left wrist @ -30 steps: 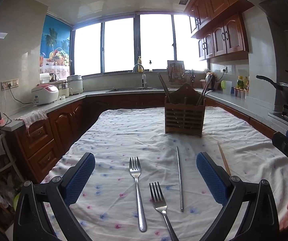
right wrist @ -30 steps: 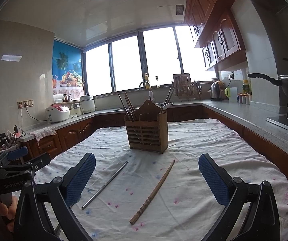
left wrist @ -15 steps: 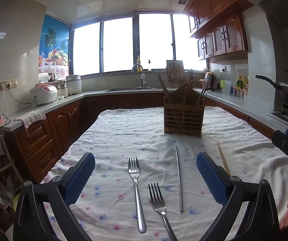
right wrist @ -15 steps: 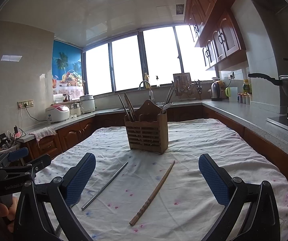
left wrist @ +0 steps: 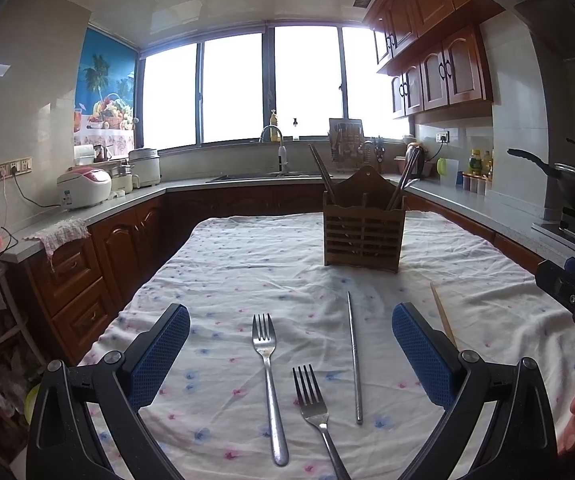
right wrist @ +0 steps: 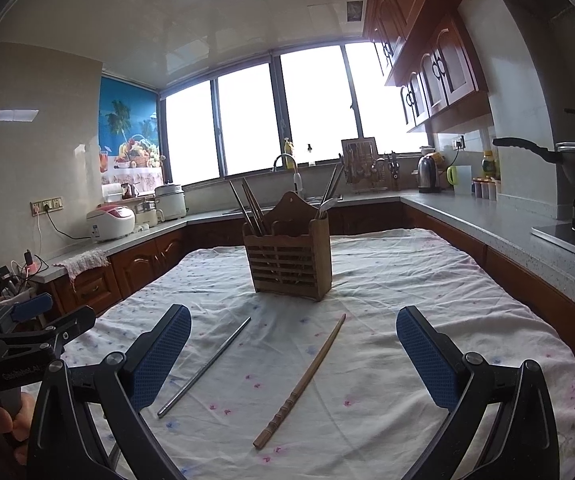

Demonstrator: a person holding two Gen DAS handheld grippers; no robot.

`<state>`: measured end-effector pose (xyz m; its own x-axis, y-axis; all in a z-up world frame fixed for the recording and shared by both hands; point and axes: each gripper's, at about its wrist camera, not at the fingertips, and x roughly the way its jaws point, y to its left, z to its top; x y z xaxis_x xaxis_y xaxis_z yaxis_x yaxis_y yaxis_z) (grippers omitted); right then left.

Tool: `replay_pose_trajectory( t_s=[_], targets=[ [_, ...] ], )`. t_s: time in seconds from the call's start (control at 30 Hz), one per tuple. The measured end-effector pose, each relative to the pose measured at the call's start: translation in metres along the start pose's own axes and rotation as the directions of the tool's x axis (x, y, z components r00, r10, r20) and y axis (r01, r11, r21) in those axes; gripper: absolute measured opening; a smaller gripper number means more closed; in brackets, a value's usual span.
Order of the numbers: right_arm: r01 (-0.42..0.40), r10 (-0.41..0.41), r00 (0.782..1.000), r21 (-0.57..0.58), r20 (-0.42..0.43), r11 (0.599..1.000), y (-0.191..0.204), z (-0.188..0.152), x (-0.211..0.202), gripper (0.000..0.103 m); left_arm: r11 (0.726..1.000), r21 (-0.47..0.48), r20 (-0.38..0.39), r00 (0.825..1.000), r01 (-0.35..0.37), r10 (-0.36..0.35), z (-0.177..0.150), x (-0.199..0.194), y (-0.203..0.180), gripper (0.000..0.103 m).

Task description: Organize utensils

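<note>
Left tongs (left wrist: 291,346): spread wide, nothing between the pads, hovering low over the counter (left wrist: 247,248). Directly ahead and between the fingers: long fork (left wrist: 268,384), tines away; short fork (left wrist: 313,408) just beside it, nearer the camera; steel chopstick (left wrist: 353,360) to their right, lying roughly lengthwise. All three flat on the flowered cloth, none touching.

Right tongs (right wrist: 293,354): also spread wide and empty, hovering. Between the fingers: wooden chopstick (right wrist: 303,380), lying diagonally, thick end nearest. Steel chopstick (right wrist: 207,366) further left, close to the left finger.

Further out, mid-counter: wooden holder (right wrist: 289,266), upright, already carrying chopsticks on its left side and what looks like a spoon on its right. Well apart from all loose pieces.

Step judged: start of a pick, four pieces left loose, none gripped. Which piece goes first: cannot tell.

Next move calls for: lowering over one piece, closing across its narrow width; thin, flat pieces on soft cloth, so pads need to reach right down. Then lifting, turning upright, dropping into the matching compartment. Risk: cloth bunching in the grip.
</note>
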<state>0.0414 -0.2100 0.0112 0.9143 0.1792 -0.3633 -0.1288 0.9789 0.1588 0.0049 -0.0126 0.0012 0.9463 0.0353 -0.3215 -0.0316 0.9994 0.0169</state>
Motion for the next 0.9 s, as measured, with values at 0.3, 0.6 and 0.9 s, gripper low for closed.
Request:
replay_pose_trajectory(
  t_s=[0.3,0.6,0.9],
  targets=[
    [0.002,-0.001,1.000,0.010,-0.025,1.000,-0.003,0.002,0.007,0.103,1.000,0.006,-0.001,1.000,0.005,-0.005,0.004,0.001,-0.002,0.102],
    [0.008,-0.008,0.998,0.015,-0.055,1.000,-0.006,0.000,0.016,0.103,1.000,0.001,-0.009,1.000,0.021,-0.021,0.005,0.004,-0.005,0.102],
    [0.029,-0.026,0.997,0.030,-0.078,0.999,-0.011,0.000,0.021,0.103,0.999,-0.004,-0.017,0.999,0.037,-0.037,0.007,0.005,-0.010,0.102]
  ],
)
